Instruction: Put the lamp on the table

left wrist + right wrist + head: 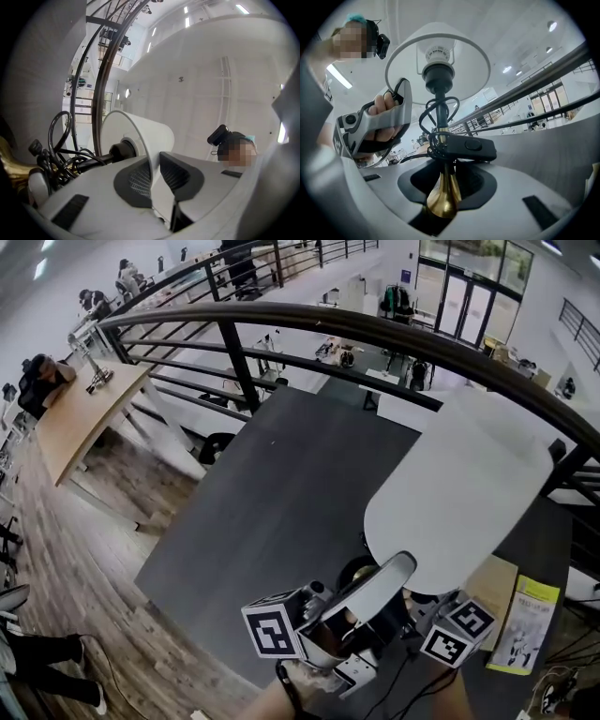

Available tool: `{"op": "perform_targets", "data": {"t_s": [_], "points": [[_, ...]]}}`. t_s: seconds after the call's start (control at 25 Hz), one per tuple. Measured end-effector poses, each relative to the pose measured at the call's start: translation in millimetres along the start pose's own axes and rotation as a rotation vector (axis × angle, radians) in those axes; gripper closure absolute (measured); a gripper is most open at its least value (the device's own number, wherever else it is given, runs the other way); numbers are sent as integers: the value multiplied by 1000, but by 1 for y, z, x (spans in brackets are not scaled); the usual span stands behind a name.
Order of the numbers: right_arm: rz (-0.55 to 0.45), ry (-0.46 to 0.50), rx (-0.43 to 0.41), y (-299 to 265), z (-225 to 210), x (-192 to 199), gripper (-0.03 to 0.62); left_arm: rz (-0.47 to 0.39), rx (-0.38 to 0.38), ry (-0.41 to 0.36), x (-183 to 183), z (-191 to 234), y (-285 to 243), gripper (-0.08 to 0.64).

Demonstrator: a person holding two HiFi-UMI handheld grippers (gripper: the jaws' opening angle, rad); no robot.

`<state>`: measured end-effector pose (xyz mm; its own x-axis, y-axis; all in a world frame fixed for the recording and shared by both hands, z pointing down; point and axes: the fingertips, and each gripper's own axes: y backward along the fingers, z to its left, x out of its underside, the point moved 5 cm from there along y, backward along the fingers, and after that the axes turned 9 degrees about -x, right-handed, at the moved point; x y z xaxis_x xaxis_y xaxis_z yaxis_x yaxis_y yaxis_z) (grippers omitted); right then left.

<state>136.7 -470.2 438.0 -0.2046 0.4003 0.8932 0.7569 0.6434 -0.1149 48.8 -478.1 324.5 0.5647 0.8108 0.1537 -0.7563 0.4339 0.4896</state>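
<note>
The lamp hangs in the air between my two grippers, just off the near end of the white table [459, 493]. My right gripper [445, 190] is shut on its flared brass stem [443, 199], under the bundled black cord and switch [468, 147]. Above them are the socket and the white shade [471, 61]. My left gripper [154, 173] is open with the shade's rim [140, 131] between the pads: the rim lies against one pad, with a thin gap to the other. In the head view the shade [375, 592] sits between the left gripper [323, 620] and the right gripper [417, 620].
A dark metal railing [375, 329] curves across behind the table. Dark grey carpet [272, 502] lies left of it, with wood flooring beyond. A cardboard piece [492, 592] and a green leaflet [525, 624] lie at lower right. A wooden desk [84, 418] stands far left.
</note>
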Motion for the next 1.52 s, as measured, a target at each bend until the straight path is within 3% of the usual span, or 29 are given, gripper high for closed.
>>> {"op": "perform_targets", "data": {"t_s": [0.44, 1.0, 1.52], "points": [[-10, 25, 71, -13, -64, 15, 469, 28, -22, 13, -14, 65, -14, 479], [-28, 5, 107, -14, -89, 33, 469, -19, -62, 25, -14, 99, -16, 479], [-47, -21, 76, -23, -90, 40, 466, -68, -6, 35, -21, 100, -6, 480]]}}
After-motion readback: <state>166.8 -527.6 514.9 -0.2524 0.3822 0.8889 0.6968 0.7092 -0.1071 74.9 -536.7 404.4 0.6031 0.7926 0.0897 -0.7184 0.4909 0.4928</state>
